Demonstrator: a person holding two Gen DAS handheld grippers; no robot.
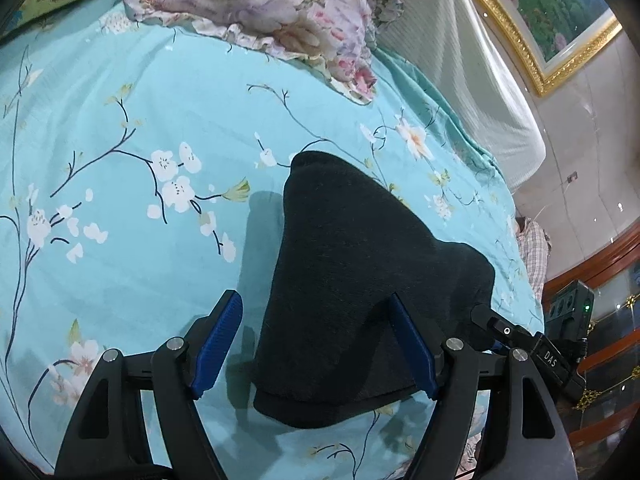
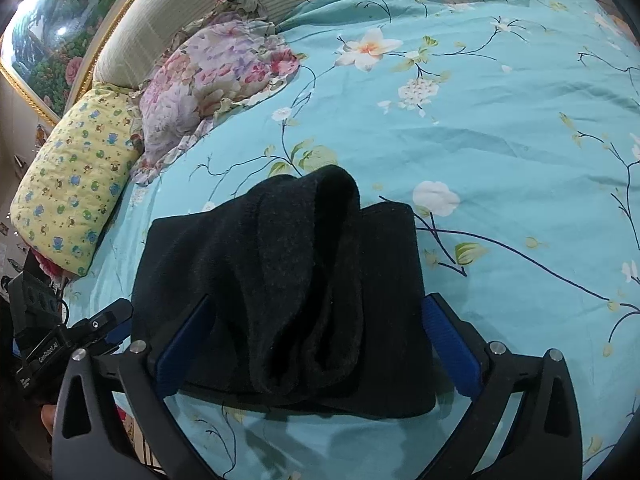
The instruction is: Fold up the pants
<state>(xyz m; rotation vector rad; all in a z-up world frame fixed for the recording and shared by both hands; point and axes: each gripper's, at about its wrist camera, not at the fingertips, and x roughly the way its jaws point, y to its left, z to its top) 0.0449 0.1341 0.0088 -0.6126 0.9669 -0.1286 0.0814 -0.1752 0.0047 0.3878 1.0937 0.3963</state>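
The black pants [image 1: 360, 280] lie folded in a thick bundle on the turquoise floral bedsheet [image 1: 140, 120]. In the right wrist view the pants [image 2: 288, 288] show a rumpled hump on top of a flat folded layer. My left gripper [image 1: 314, 308] is open, its blue-padded fingers spread either side of the bundle's near edge, with the right finger over the cloth. My right gripper [image 2: 316, 308] is open too, its fingers straddling the bundle. The right gripper's body also shows in the left wrist view [image 1: 520, 340], at the bundle's right side.
A floral pillow [image 1: 272, 8] lies at the head of the bed by the padded headboard [image 1: 460, 60]. A yellow patterned pillow [image 2: 76, 184] sits at the bed's edge. A gold-framed painting [image 1: 560, 12] hangs on the wall. Wooden furniture [image 1: 600, 360] stands beside the bed.
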